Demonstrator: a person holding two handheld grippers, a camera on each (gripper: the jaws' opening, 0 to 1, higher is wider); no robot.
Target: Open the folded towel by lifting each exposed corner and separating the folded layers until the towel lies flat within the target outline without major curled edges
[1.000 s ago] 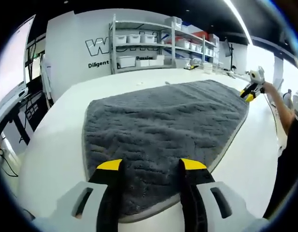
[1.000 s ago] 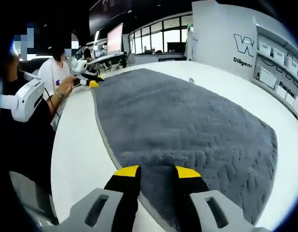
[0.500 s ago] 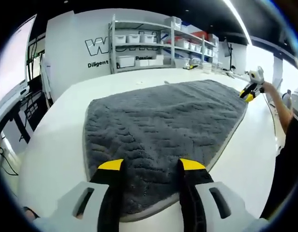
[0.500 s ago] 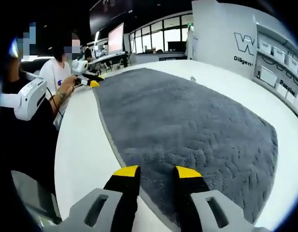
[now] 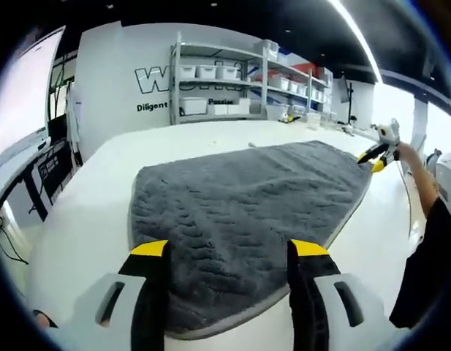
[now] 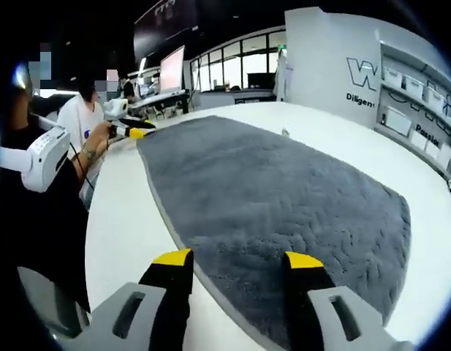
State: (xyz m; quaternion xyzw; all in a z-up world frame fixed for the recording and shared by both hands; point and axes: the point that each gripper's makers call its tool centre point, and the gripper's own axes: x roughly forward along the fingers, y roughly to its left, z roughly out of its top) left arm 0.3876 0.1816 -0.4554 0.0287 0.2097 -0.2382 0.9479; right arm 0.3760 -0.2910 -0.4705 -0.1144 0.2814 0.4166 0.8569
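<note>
- The dark grey, plush rectangular towel lies spread out on the white tabletop, its pile showing a wavy ridged pattern and a thin pale hem running round the edge.
- In both views the towel looks flat, in 1 layer, with no corner turned up that I can make out.
- The left gripper, grey-bodied with 2 black jaws tipped in yellow, sits at the near edge of the towel; its jaws stand wide apart with the pile between them, and nothing is pinched.
- In the right gripper view that left gripper appears at the towel's far corner, just beside the hem, in a person's hand.
- The right gripper, of the same build, straddles the hem at its own near corner of the towel, jaws likewise spread wide and holding nothing.
- In the left gripper view the right gripper shows at the towel's far right corner, close to the edge.
- Beyond the towel stands a white wall with dark lettering.
- Beside that lettering, grey metal shelving carrying white bins rises behind the far side of the towel.
- Past the towel's far end in the right gripper view sits a desk monitor.
</note>
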